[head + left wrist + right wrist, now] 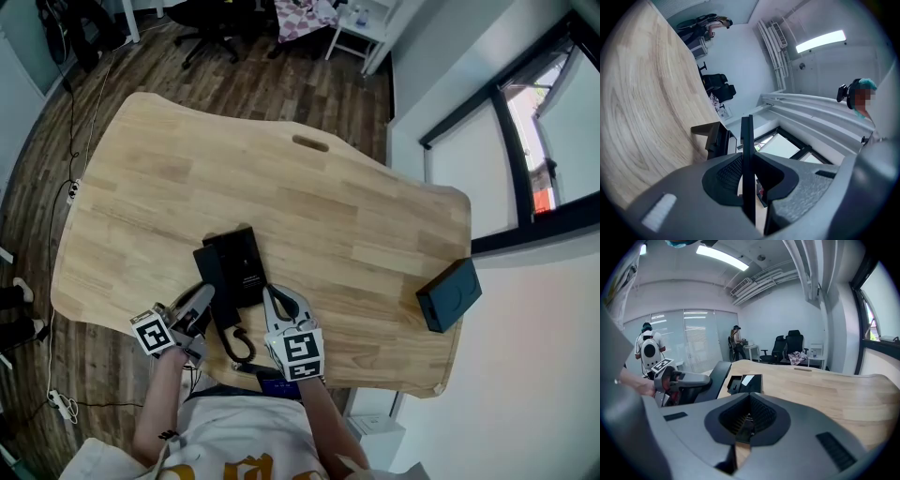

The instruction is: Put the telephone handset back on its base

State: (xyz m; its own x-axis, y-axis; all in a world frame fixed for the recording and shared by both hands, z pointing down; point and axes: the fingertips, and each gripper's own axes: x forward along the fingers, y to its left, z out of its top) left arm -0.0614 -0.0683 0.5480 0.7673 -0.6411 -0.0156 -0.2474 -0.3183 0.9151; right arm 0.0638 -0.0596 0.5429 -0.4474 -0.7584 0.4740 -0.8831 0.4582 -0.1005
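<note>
- The left gripper (748,160) has its fingers clamped on the telephone handset (208,268). In the left gripper view the handset shows as a thin dark slat standing edge-on between the two ribbed pads.
- The right gripper (749,396) has its fingers pressed together, tips meeting. I cannot make out anything pinched between them.
- In the right gripper view the handset slants upward out of the left gripper toward the telephone base (246,262).
- From the head view the handset lies along the left edge of the base and overlaps it. Whether the two touch cannot be told.
- The base is a flat black slab on the wooden table (328,202), near the edge closest to the person. Its top catches a pale reflection in the right gripper view.
- A coiled black cord (240,345) loops on the table just below the base, between the two grippers.
- The right gripper sits just to the right of the base, pointing toward it and tilted down at the tabletop.
- Each gripper carries a cube with square markers, the left cube (154,334) and the right cube (298,353), both close to the near table edge.
- A black box (448,294) rests near the right edge of the table, well apart from the telephone.
- Beyond the table stand black office chairs (788,346), and a person (736,345) stands at the back of the room.
</note>
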